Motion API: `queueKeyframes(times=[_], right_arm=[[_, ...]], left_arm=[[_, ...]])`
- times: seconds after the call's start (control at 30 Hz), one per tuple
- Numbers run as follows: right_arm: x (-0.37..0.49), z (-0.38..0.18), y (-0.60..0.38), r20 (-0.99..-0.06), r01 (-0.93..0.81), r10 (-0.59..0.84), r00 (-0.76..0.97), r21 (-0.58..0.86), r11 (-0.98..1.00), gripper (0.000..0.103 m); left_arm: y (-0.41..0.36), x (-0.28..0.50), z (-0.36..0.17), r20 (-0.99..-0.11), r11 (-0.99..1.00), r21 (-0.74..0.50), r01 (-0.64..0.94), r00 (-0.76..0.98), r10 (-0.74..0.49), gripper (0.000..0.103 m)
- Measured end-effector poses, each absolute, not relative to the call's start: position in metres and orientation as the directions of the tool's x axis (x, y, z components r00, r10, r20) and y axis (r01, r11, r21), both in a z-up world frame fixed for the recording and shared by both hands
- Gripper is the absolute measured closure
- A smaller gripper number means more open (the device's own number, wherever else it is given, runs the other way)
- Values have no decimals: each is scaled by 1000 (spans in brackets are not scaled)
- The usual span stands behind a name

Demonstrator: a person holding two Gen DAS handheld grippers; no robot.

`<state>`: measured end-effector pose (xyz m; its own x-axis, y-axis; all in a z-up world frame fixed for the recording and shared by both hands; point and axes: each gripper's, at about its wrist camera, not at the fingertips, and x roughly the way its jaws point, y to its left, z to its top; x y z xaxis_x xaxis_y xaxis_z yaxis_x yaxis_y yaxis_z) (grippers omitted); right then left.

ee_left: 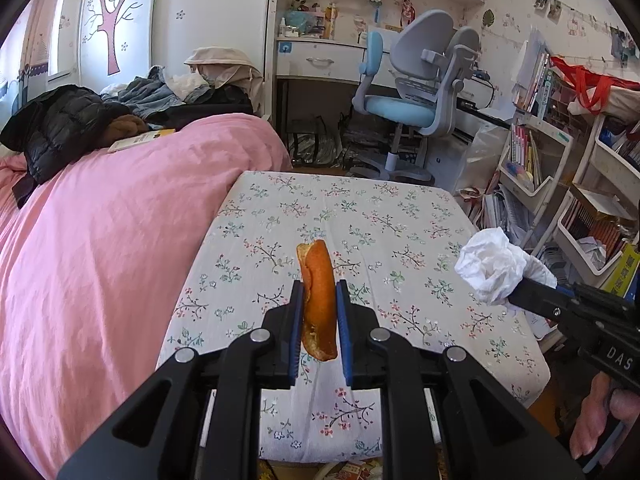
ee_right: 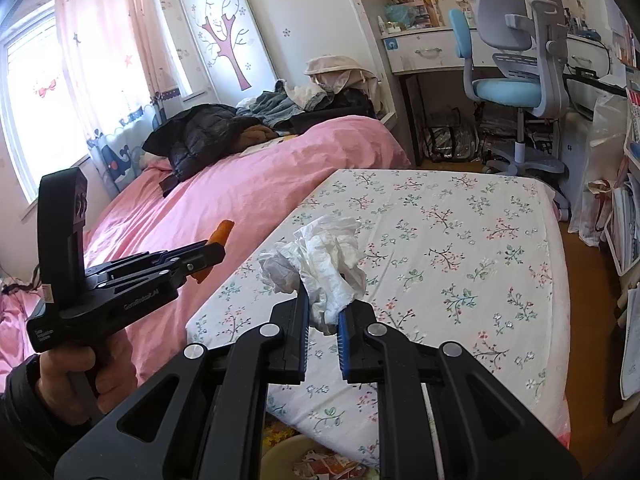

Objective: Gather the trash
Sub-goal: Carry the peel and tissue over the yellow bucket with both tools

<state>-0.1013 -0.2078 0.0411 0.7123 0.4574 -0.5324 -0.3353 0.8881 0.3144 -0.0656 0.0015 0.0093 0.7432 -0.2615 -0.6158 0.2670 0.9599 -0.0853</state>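
Two items of trash, both lifted clear of the flower-print table cover (ee_left: 400,216). Item one: orange peel (ee_left: 319,300), a curved strip, clamped edgewise between the blue pads of the left gripper (ee_left: 319,292) and hanging above the cover — judged light, leathery, fairly stiff along its curve, its waxy outer skin likely to slide; the present hold near mid-length, pads on the two faces, looks the sound one. Item two: crumpled white tissue (ee_right: 320,268), pinched at its lower tail by the right gripper (ee_right: 323,312), jaws closed on it, the wad bulging above the tips — judged near weightless, soft, compressible, easily torn; best taken where the folds are thickest. No bin shows in either view.
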Motion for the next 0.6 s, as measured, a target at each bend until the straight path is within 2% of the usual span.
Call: queueKeyframes(times=[0.37, 0.6], right_arm=[[-129, 38, -194, -508, -352, 465, 725, 308, 884, 92], [-138, 34, -185, -536, -342, 427, 728, 256, 904, 92]], left_arm=[[6, -81, 8, -612, 960, -98, 261, 745, -265, 86], [6, -86, 7, -614, 960, -102, 259, 743, -266, 86]])
